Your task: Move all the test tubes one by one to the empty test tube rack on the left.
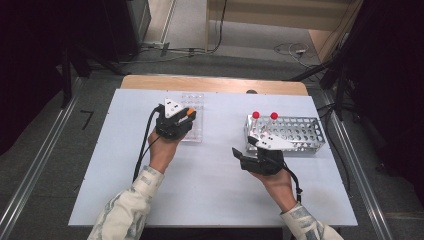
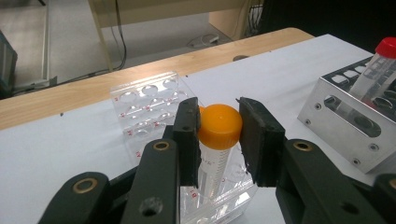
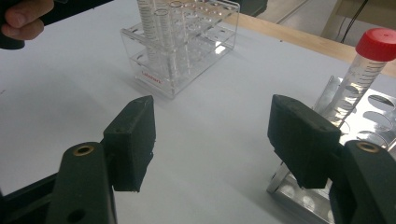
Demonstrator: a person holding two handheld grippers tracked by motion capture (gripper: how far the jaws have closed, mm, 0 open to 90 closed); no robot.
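An orange-capped tube (image 2: 219, 126) stands upright in a hole at the near end of the clear plastic rack (image 2: 149, 98). My left gripper (image 2: 219, 135) is shut on its cap, one black pad on each side. From the high view, this gripper (image 1: 187, 116) hovers over the clear rack (image 1: 195, 100) at the table's left centre. My right gripper (image 3: 212, 135) is open, with only bare white table between its jaws. It rests (image 1: 245, 146) just in front of the metal rack (image 1: 295, 131), which holds two red-capped tubes (image 1: 256, 115).
A white sheet (image 1: 215, 190) covers the table, with a wooden strip (image 1: 215, 83) along the far edge. In the right gripper view a red-capped tube (image 3: 373, 44) leans in the metal rack (image 3: 373, 107), and the clear rack (image 3: 182, 51) holds tubes farther off.
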